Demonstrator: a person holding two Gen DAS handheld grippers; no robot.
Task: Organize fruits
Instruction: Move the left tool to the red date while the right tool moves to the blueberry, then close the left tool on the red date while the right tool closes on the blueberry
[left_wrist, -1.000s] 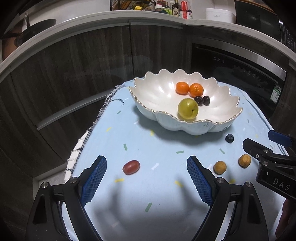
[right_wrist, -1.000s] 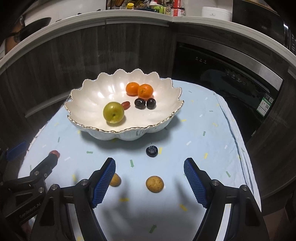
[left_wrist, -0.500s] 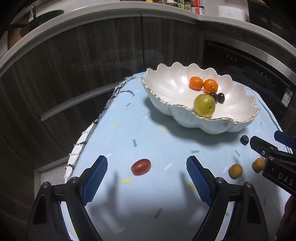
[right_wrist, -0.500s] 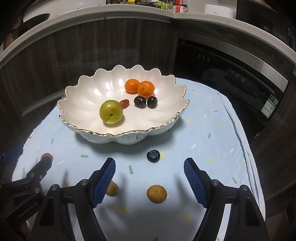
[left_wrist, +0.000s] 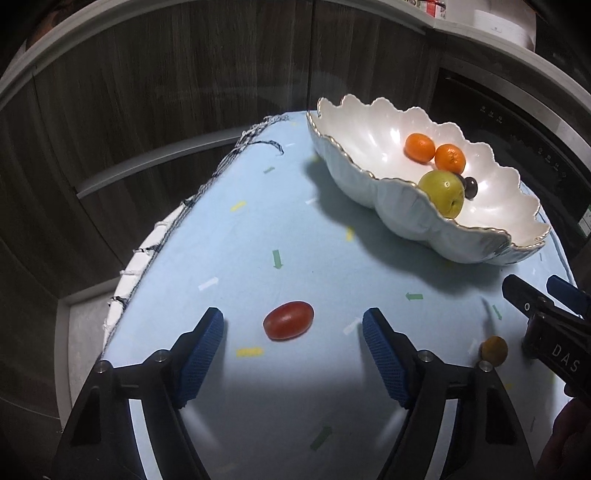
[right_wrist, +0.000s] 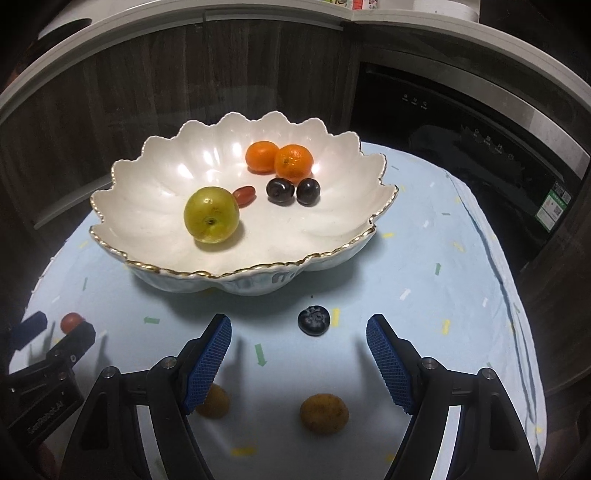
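A small red tomato (left_wrist: 289, 325) lies on the light blue cloth between the blue pads of my left gripper (left_wrist: 291, 328). Its jaws are closing and the pads stand apart from the fruit. My right gripper (right_wrist: 297, 326) is open over the cloth, with a blueberry (right_wrist: 314, 320) between its fingertips and a brown round fruit (right_wrist: 324, 412) further back between the fingers. A second brown fruit (right_wrist: 213, 400) is partly hidden behind the left finger. The white scalloped bowl (right_wrist: 258, 271) holds a green fruit (right_wrist: 211, 214), two oranges, two dark berries and a small red tomato.
The cloth's fringed edge (left_wrist: 173, 229) drops off at the left in the left wrist view. Dark wooden cabinets stand behind the table and a black oven (right_wrist: 480, 147) is at the back right. The right gripper (left_wrist: 541, 291) shows at the right edge of the left wrist view.
My left gripper has sunk toward the red tomato and its jaws have narrowed around it. My right gripper has come lower and forward, so the blueberry now lies between its fingertips.
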